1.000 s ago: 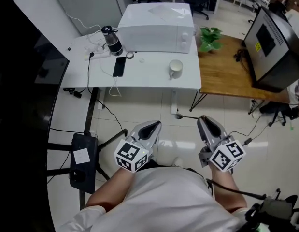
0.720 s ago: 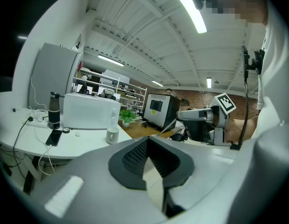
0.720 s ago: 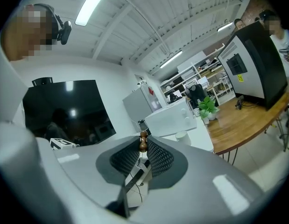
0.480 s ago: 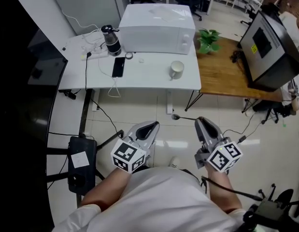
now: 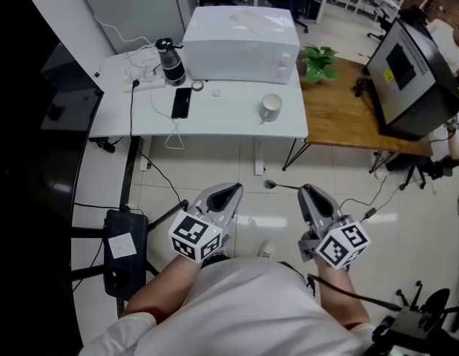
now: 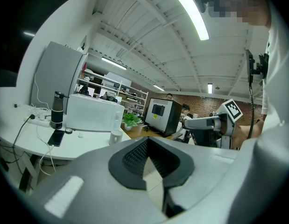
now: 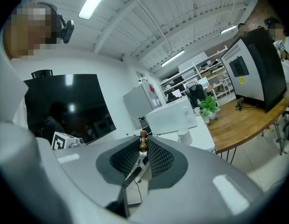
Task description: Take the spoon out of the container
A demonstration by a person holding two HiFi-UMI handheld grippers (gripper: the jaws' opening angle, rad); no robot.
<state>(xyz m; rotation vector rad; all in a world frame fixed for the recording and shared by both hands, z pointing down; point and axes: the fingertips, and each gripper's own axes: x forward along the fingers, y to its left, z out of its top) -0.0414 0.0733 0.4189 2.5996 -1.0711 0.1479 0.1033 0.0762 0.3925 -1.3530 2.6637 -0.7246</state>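
Spoon [image 5: 282, 187] pinched thinly at the right gripper's [image 5: 308, 192] fingertips could pivot and drop; left gripper's [image 5: 230, 192] fingers were closed, empty.

The right gripper [image 7: 143, 148] has its jaws closed on the spoon [image 7: 143, 140], whose brown beaded handle end stands up between the pad tips. Beyond them a white table [image 7: 200, 136] carries a microwave [image 7: 171, 115] and a mug [image 7: 184, 136], with a grey cabinet [image 7: 135, 101] behind. A wooden table [image 7: 249, 120] adjoins it on the right, a plant [image 7: 209, 105] stands where the two meet, and a big black box [image 7: 254, 64] sits further right. A dark screen [image 7: 65, 106] fills the left side, and strip lights [image 7: 95, 1] run along the white ceiling
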